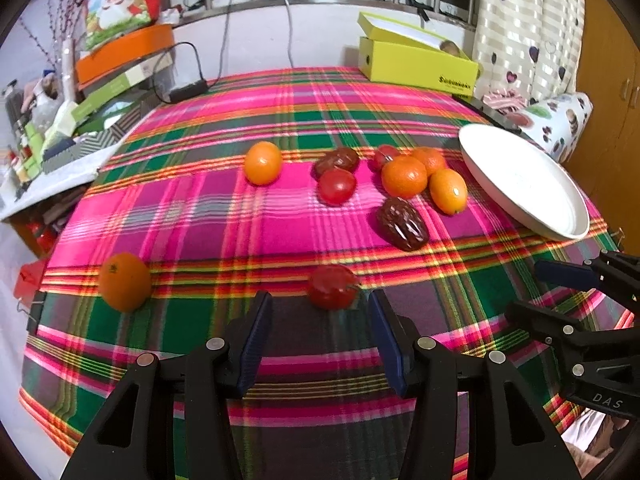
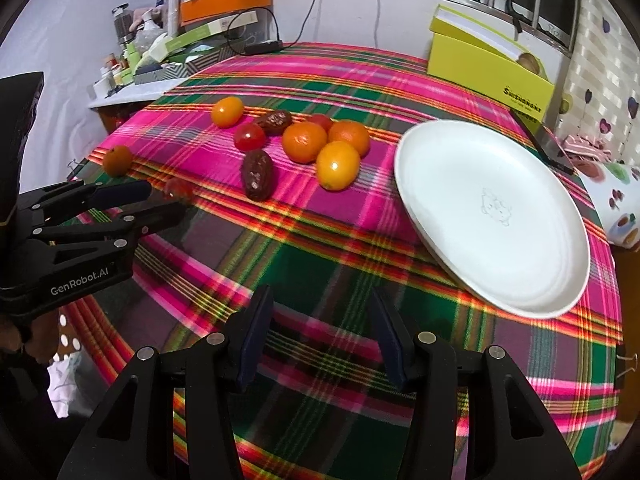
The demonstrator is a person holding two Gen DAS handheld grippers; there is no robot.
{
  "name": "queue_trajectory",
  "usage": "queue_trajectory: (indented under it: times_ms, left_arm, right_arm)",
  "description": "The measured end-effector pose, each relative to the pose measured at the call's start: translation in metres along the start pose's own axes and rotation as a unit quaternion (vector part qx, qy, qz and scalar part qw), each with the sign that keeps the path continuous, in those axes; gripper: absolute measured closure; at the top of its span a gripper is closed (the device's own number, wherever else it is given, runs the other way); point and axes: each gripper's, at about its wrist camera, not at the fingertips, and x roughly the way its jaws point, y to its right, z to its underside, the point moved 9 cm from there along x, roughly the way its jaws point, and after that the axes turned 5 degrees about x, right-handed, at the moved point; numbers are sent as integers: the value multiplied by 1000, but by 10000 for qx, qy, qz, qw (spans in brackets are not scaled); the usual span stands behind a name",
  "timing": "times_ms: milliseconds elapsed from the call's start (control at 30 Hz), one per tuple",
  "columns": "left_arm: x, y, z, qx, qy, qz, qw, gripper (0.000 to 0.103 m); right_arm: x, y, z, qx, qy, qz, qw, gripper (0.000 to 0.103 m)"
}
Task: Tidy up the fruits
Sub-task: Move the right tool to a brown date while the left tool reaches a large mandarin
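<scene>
A: Why is the left tool (image 1: 316,308) so low over the tabletop with the pink and green checked cloth (image 1: 280,224)?

B: I think it is lined up for the small round red tomato (image 1: 333,287) at the near side. Its two blue-padded fingers stand apart, and the tomato lies just ahead of the gap, not yet between them. Nothing is held.

A: And the right tool (image 2: 320,320)?

B: Its fingers are also apart and empty. It hangs above bare cloth, near the wide white round plate (image 2: 492,216). To my mind it waits there, because the plate is probably where the fruits must go. The plate has nothing in it.

A: Where are the other fruits?

B: Most are in one loose group in the middle of the cloth, beside the plate: several small oranges (image 2: 304,142), two more tomatoes and two wrinkled dark brown dates (image 2: 258,175). One orange (image 1: 125,281) lies alone at the left, well apart from the group.

A: So the sorting has not really started?

B: It seems so.
</scene>
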Motion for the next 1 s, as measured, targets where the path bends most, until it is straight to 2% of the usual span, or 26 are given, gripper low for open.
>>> queue_trajectory:
  times_ms: [433,700,1000]
  left_arm:
    - [-15,-59,0,-523,253,-379,9976,42]
    - [-31,-98,-3,-890,555,-630,9925,42]
    - [-18,-120,4,-1086,452,-715,9905,42]
  right_arm:
    - [8,-29,-26,-223,143,-349,9990,52]
    - [15,-40,-41,-319,183,-459,9983,52]
    - [28,-46,-51,-342,154,-493,9981,52]
